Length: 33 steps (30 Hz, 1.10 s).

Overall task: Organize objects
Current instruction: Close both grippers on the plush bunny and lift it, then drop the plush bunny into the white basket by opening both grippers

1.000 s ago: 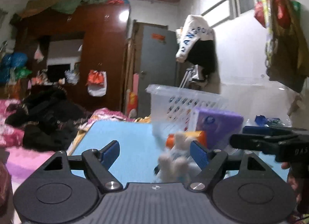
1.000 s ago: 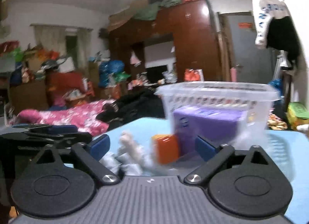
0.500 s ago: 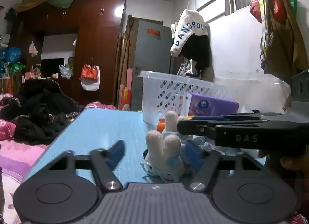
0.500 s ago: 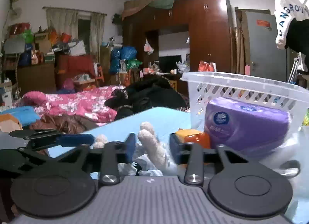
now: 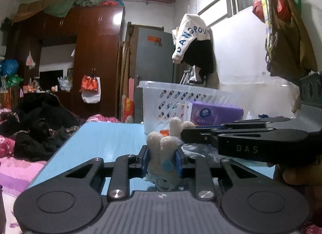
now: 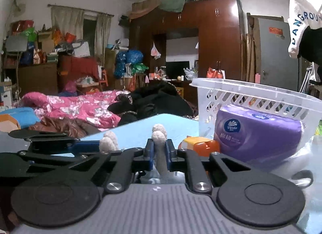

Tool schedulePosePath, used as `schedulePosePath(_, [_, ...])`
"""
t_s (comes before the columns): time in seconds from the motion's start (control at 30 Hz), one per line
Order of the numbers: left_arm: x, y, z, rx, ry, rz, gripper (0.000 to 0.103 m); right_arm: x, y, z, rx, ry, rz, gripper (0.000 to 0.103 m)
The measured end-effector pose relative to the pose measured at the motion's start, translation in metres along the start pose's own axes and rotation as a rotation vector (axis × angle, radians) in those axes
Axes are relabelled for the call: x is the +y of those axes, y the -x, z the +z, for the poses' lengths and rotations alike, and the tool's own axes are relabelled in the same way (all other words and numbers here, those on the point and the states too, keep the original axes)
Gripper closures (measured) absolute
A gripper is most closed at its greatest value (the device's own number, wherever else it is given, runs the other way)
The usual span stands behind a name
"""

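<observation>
A small white plush toy (image 5: 161, 149) with light blue clothing lies on the blue table (image 5: 104, 139). My left gripper (image 5: 161, 162) is shut on its lower part. My right gripper (image 6: 160, 154) is shut on one of its white limbs (image 6: 159, 135). Each gripper shows from the side in the other's view, the right one in the left wrist view (image 5: 251, 141) and the left one in the right wrist view (image 6: 50, 145). A white plastic basket (image 6: 251, 95) stands behind, with a purple tissue pack (image 6: 255, 135) and an orange object (image 6: 201, 145) before it.
The basket also shows in the left wrist view (image 5: 161, 97), with the tissue pack (image 5: 215, 113) beside it. A bed with pink bedding (image 6: 80, 109) and dark clothes (image 6: 157, 101) lies beyond the table's left edge. A wall with hanging clothes (image 5: 193, 46) stands behind the basket.
Both grippers moved in on the plush toy and went from wide open to shut on it.
</observation>
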<state>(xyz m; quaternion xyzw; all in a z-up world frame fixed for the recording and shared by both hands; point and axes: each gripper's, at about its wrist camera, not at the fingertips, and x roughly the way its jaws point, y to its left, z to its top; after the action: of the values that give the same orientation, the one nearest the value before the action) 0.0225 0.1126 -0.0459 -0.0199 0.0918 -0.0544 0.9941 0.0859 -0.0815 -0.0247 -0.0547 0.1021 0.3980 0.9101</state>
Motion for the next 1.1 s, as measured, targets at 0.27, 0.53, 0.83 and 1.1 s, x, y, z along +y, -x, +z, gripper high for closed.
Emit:
schedulePosePath(0.27, [-0.006, 0.009, 0.010, -0.044, -0.024, -0.027, 0.073, -0.005, 0.013, 0.010, -0.032, -0.026, -0.008, 0.090])
schedulePosePath(0.53, [-0.022, 0.008, 0.042, -0.104, -0.065, -0.072, 0.073, -0.019, 0.033, 0.030, -0.096, -0.045, -0.049, 0.090])
schedulePosePath(0.83, [-0.045, -0.034, 0.093, -0.111, -0.114, -0.170, 0.073, -0.059, 0.036, 0.066, -0.145, -0.087, -0.123, 0.090])
schedulePosePath(1.1, [-0.058, -0.087, 0.141, -0.102, -0.153, -0.208, 0.073, -0.105, 0.015, 0.102, -0.117, -0.125, -0.190, 0.090])
